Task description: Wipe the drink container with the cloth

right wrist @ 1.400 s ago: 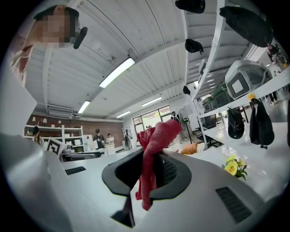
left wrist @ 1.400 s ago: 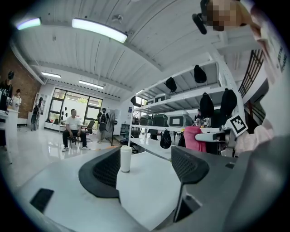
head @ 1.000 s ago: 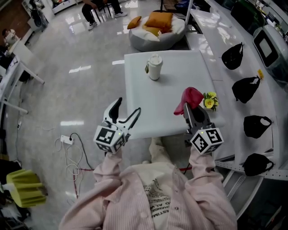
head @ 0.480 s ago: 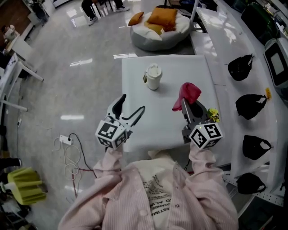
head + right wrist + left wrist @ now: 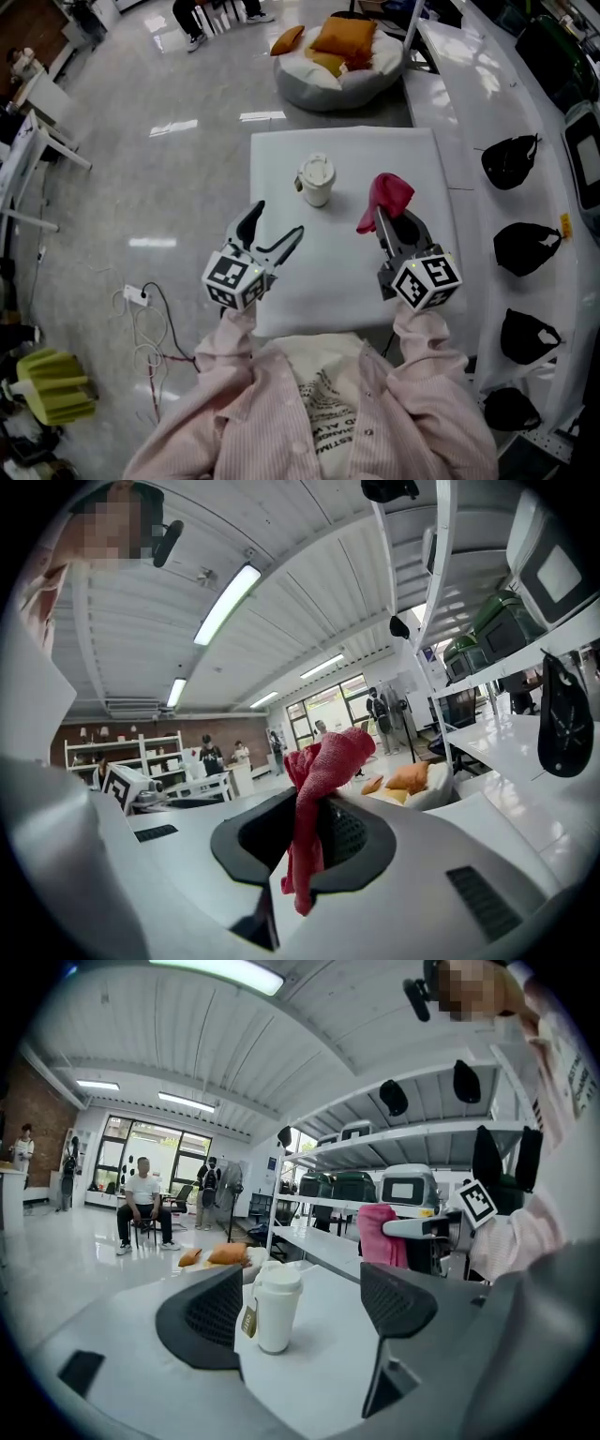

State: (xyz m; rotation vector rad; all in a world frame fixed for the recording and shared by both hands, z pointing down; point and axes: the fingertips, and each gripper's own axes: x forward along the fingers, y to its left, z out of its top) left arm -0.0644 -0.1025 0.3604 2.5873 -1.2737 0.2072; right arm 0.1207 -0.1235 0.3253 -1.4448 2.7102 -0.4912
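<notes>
Cup, one, on table; cloth, one, pinched in right tool.

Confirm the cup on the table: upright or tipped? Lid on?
Upright and capped. The cup stands on its base on the white table, its lid seated flat on top.

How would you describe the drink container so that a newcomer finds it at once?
Look at the white square table in front of the person. On its far half the drink container stands upright: a white lidded cup with a small brownish tag on its side. The only other thing near it is a crumpled red cloth, held above the table.
</notes>
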